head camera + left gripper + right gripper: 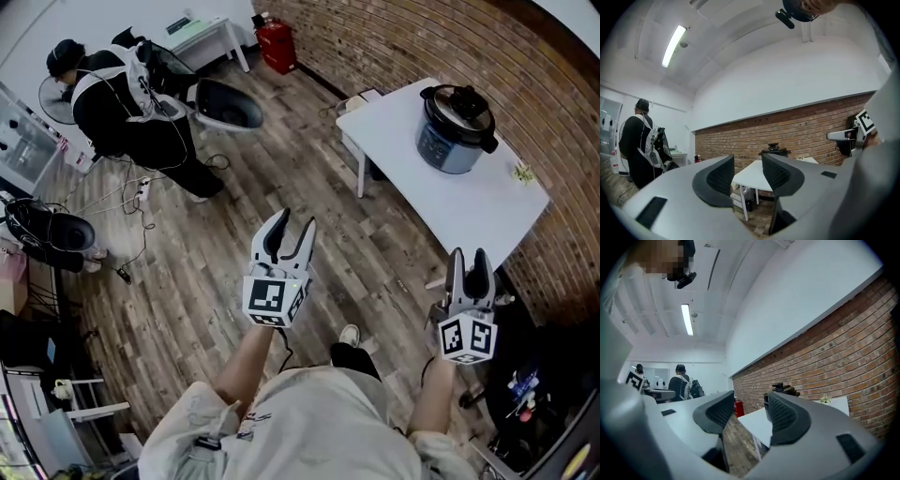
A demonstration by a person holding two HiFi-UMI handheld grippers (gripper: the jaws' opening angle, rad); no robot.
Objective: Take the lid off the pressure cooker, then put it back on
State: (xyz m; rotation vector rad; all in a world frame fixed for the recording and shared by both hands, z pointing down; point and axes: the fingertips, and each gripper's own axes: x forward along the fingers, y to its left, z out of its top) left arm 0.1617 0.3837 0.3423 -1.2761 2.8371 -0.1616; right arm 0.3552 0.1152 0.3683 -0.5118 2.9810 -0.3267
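Both open — left gripper (295, 220), right gripper (469, 253) — short of table edge (431, 192).

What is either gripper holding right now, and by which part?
Nothing. The left gripper and right gripper both stand open and empty; the pressure cooker sits on the white table, lid on, away from both.

The person wears a pale short-sleeved shirt (319, 427) with a little dark print on its left side, and a white shoe (349, 335). The left gripper (293, 225) and right gripper (469, 258) each have smooth light-grey shells, black ribbed pads (719, 176) and a white cube (275, 298) bearing black square markers.
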